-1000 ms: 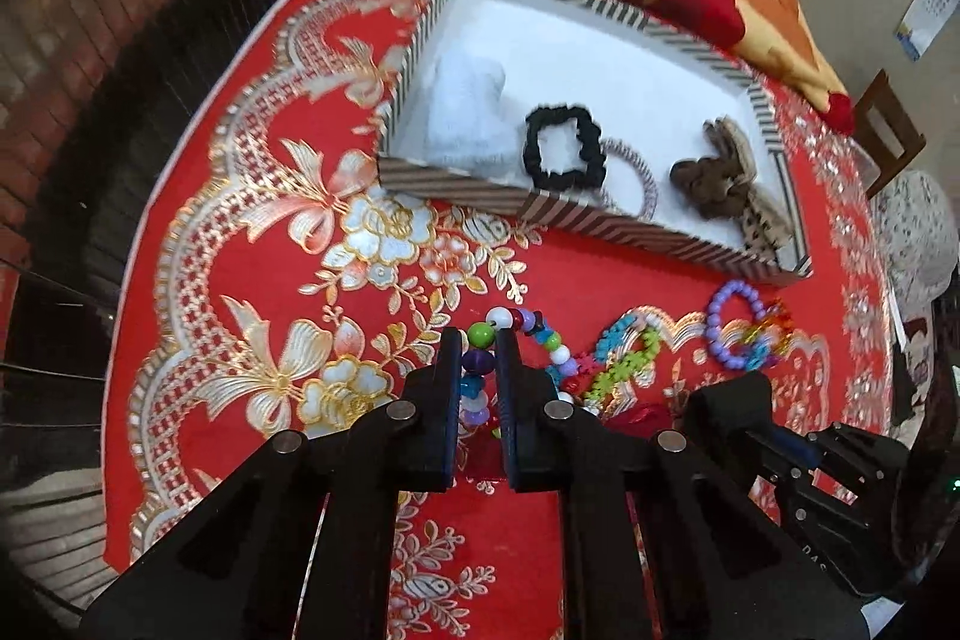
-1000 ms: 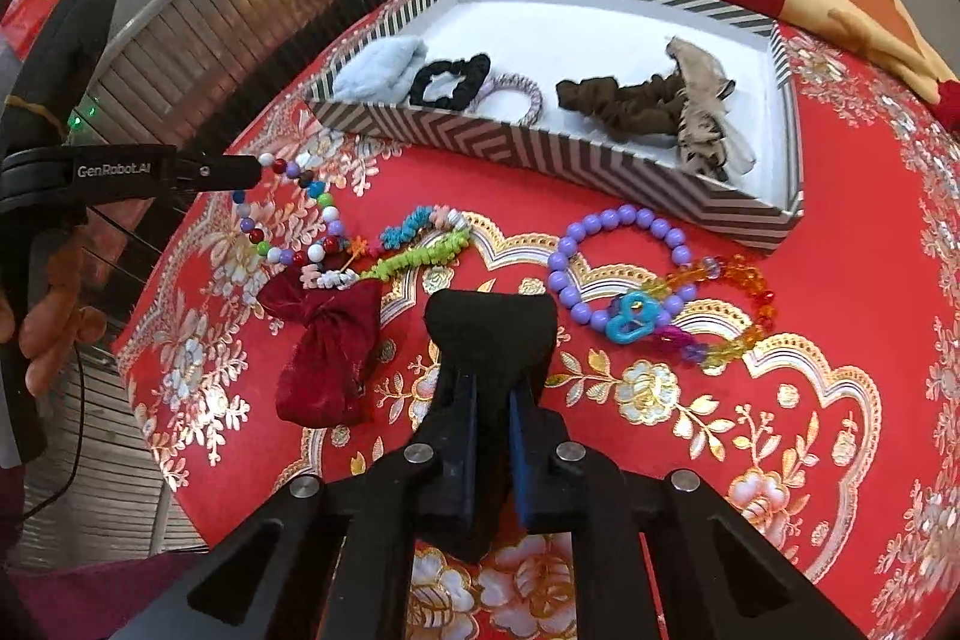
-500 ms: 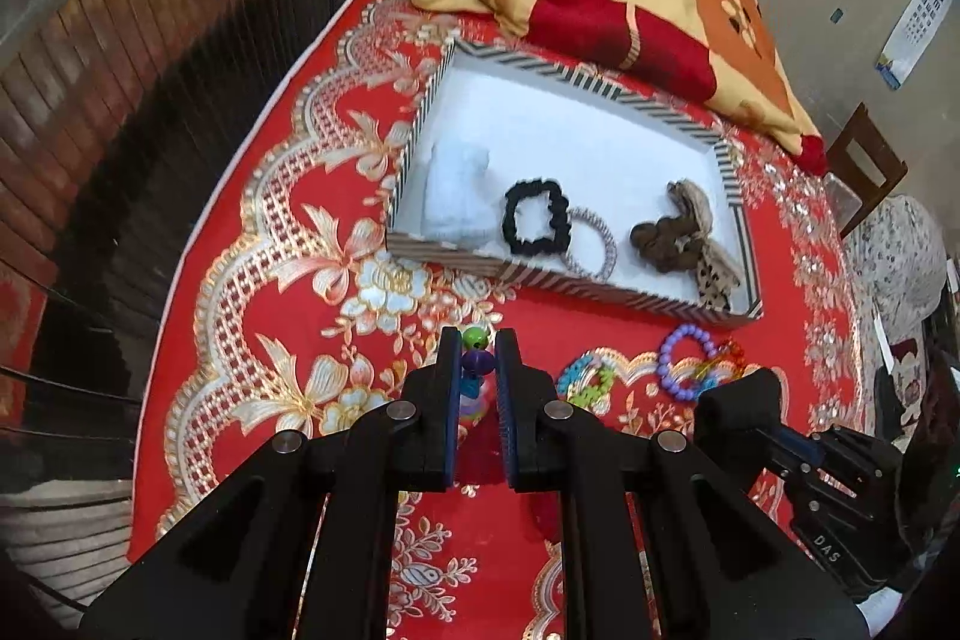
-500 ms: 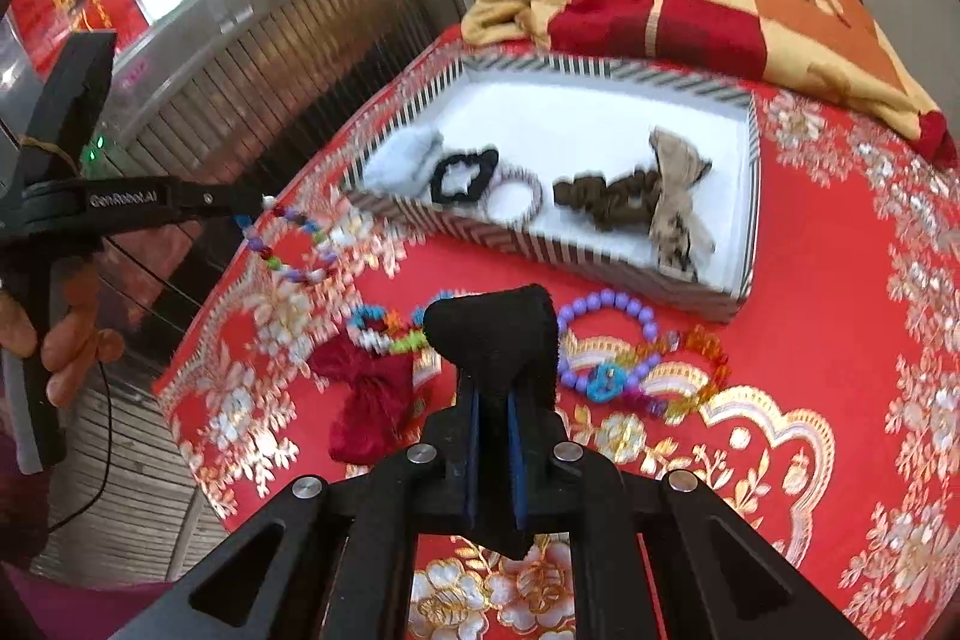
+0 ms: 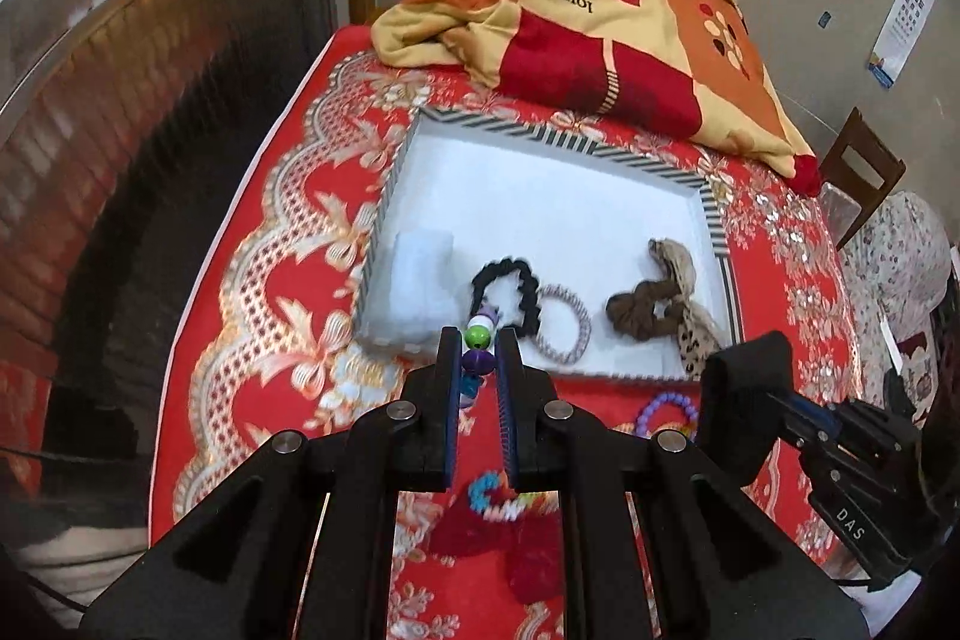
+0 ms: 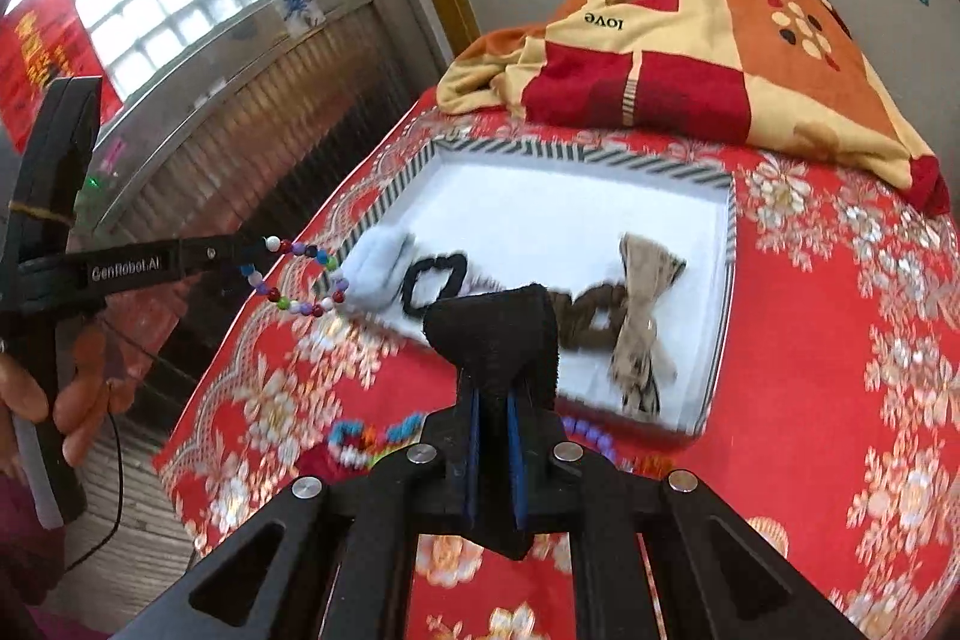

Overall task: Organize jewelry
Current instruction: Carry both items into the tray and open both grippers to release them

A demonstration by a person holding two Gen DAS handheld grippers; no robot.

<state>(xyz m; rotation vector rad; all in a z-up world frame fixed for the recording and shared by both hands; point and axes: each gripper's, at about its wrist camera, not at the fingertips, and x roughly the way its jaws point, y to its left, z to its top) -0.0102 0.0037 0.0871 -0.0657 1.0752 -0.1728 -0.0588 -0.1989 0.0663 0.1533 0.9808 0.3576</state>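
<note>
The left gripper [image 5: 478,347] pinches the bead bracelet [image 6: 303,274], dangling left of the tray [image 6: 723,244]; the right gripper [image 6: 493,403] clamps a black cloth [image 6: 495,334]. A swing could snag beads on the tray's rim.

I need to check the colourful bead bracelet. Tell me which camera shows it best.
The right wrist view: the multicoloured bead bracelet hangs as an open loop from the left claw, clear of the table. The left wrist view shows only a few beads pinched between that claw's fingers.
</note>
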